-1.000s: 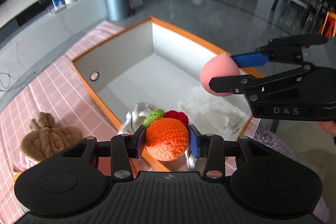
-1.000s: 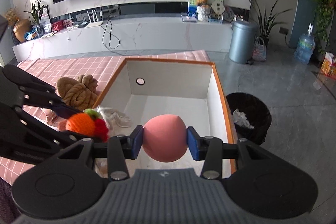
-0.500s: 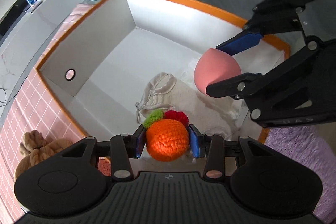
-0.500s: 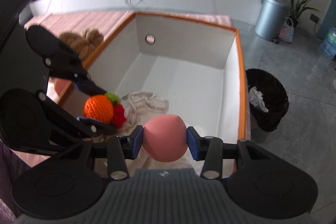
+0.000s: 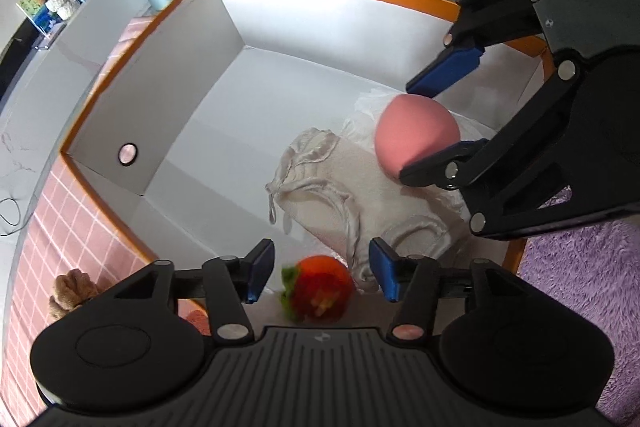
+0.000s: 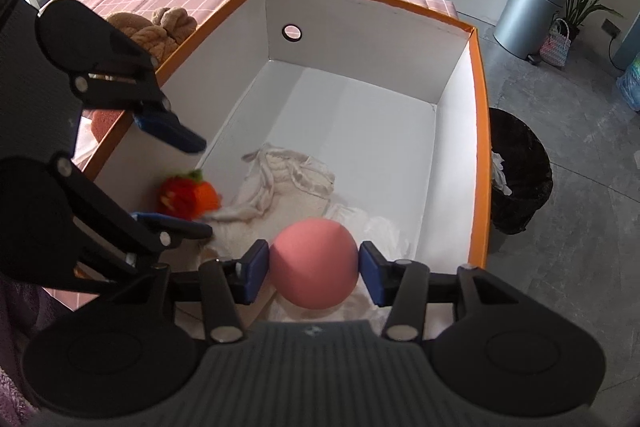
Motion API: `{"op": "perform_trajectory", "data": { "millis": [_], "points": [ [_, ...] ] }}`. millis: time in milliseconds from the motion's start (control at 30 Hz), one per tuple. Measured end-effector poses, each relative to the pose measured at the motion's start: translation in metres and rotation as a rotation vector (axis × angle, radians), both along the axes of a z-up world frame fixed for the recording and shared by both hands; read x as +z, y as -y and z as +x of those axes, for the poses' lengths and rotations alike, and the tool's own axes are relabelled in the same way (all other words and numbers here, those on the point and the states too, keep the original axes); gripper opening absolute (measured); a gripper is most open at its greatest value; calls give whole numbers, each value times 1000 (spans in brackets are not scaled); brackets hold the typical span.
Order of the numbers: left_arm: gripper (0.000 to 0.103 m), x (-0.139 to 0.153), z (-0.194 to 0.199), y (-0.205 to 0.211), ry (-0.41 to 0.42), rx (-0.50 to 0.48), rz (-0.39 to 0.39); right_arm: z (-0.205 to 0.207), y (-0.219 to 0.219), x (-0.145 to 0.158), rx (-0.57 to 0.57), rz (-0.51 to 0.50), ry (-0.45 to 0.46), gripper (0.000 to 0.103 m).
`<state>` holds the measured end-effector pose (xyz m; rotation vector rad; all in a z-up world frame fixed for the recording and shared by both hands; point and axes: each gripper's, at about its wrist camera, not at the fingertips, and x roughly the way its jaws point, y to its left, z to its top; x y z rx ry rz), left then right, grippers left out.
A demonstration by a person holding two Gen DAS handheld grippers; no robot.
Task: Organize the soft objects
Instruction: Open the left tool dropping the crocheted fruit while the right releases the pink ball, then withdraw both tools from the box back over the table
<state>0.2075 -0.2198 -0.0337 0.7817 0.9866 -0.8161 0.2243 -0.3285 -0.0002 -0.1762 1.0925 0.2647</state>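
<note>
Over the orange-rimmed box (image 6: 482,131), the left claw (image 5: 322,273) is seen spread open, the crocheted orange (image 5: 320,293) blurred below it near the cloth (image 5: 340,183). The pink ball (image 6: 314,263) sits between the right claw (image 6: 314,269) pads, seemingly loosened. Release should be finished low, over the cloth. No legible writing is seen.

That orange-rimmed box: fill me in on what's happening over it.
A person is sorting soft things into the white cardboard box with the orange rim, using two handheld tools. The left tool is open, and the orange crocheted fruit, blurred, is free between its fingers above the box floor. The right tool is shut on the pink foam ball over cream cloth bags lying in the box.
</note>
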Motion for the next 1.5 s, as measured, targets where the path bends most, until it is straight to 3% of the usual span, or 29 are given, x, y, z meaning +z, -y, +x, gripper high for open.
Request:
{"op": "perform_trajectory", "data": {
  "millis": [133, 400, 833, 1000, 1267, 1500],
  "points": [
    [69, 9, -5, 0, 20, 6, -10, -3, -2, 2, -3, -8, 0, 50],
    [72, 22, -12, -8, 30, 0, -43, -10, -10, 13, -7, -38, 27, 62],
    [72, 48, -32, -37, 92, 48, -156, -33, -28, 42, -22, -73, 119, 68],
    [72, 58, -47, -61, 132, 122, -257, -49, -39, 51, -33, -60, 185, 68],
    [72, 66, -79, -111, 244, 265, -407, -82, -76, 58, -58, -92, 364, 68],
    [72, 64, -98, -159, 301, 401, -535, -105, -116, 55, -125, 11, 476, 68]
  ]
}}
